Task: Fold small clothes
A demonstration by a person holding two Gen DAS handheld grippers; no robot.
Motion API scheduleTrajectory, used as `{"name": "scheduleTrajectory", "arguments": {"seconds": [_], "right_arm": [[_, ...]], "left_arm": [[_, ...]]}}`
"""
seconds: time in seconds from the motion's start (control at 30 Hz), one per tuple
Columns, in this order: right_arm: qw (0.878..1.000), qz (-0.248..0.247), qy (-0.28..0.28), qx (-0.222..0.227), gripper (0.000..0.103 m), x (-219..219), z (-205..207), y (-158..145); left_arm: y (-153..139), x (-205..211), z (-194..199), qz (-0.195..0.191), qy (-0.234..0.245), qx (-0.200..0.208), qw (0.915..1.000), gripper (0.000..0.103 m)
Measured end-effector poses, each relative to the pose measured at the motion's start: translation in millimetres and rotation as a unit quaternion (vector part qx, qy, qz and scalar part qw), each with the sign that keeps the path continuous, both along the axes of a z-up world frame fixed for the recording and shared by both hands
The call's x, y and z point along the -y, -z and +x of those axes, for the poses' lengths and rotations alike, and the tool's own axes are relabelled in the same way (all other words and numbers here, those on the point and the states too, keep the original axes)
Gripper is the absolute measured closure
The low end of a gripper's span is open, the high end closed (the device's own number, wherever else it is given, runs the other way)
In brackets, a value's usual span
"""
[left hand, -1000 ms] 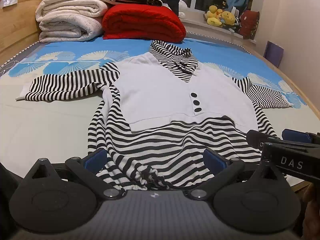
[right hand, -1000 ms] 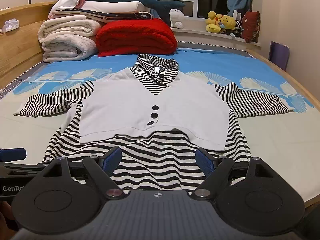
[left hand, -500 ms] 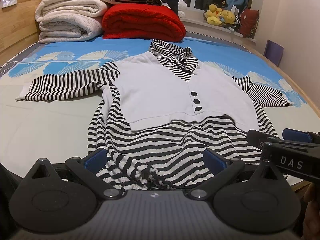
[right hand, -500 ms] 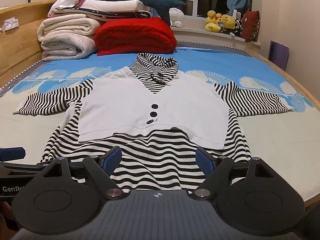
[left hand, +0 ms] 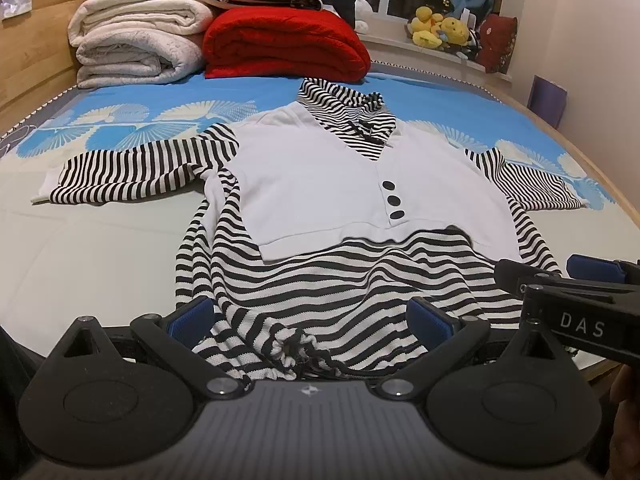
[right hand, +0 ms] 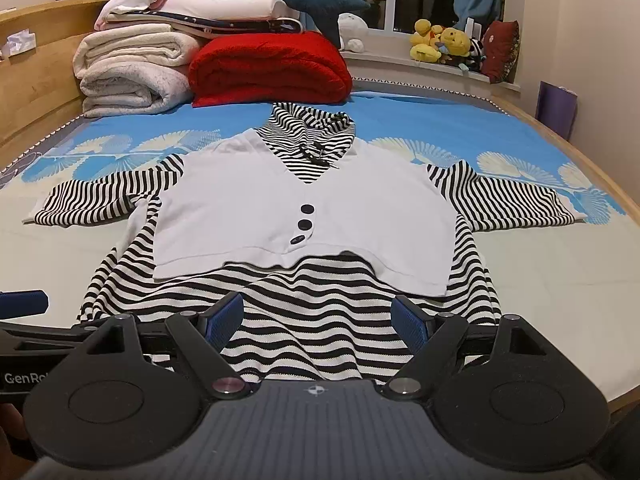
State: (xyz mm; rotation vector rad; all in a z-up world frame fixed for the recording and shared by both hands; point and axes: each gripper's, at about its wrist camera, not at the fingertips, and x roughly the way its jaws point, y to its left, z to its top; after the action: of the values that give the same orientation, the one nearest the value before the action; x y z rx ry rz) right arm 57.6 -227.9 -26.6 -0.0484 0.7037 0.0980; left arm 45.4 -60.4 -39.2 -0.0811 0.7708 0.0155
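A small black-and-white striped top (left hand: 360,280) with a white vest front and three black buttons lies flat on the bed, both sleeves spread out; it also shows in the right wrist view (right hand: 304,216). Its hem is bunched at the near left. My left gripper (left hand: 310,318) is open, its blue pads either side of the bunched hem, just above the near edge. My right gripper (right hand: 318,318) is open over the hem's right half. The right gripper shows from the side in the left wrist view (left hand: 568,280).
Folded white blankets (left hand: 136,44) and a red blanket (left hand: 284,44) are stacked at the head of the bed. Plush toys (right hand: 444,44) sit on the windowsill. The wooden bed frame (right hand: 576,156) runs along the right. A wooden headboard (left hand: 32,48) stands at the left.
Both grippers have edged slightly forward over the hem. The garment lies as before and both stay open.
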Motion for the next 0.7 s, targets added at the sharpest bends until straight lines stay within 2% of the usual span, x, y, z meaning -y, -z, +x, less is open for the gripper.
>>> {"name": "scheduleTrajectory", "arguments": {"seconds": [0.33, 0.53, 0.7], "right_arm": [[1.0, 0.004, 0.001, -0.002, 0.021, -0.5, 0.2, 0.6], [1.0, 0.004, 0.004, 0.015, 0.021, 1.4, -0.5, -1.5], [1.0, 0.003, 0.007, 0.022, 0.021, 1.5, 0.4, -4.8]], "left_arm": [[0.1, 0.7, 0.4, 0.0, 0.0, 0.0, 1.0, 0.001], [0.1, 5.3, 0.0, 0.011, 0.006, 0.013, 0.9998, 0.001], [-1.7, 8.3, -3.1, 0.028, 0.026, 0.036, 0.9986, 0.013]]}}
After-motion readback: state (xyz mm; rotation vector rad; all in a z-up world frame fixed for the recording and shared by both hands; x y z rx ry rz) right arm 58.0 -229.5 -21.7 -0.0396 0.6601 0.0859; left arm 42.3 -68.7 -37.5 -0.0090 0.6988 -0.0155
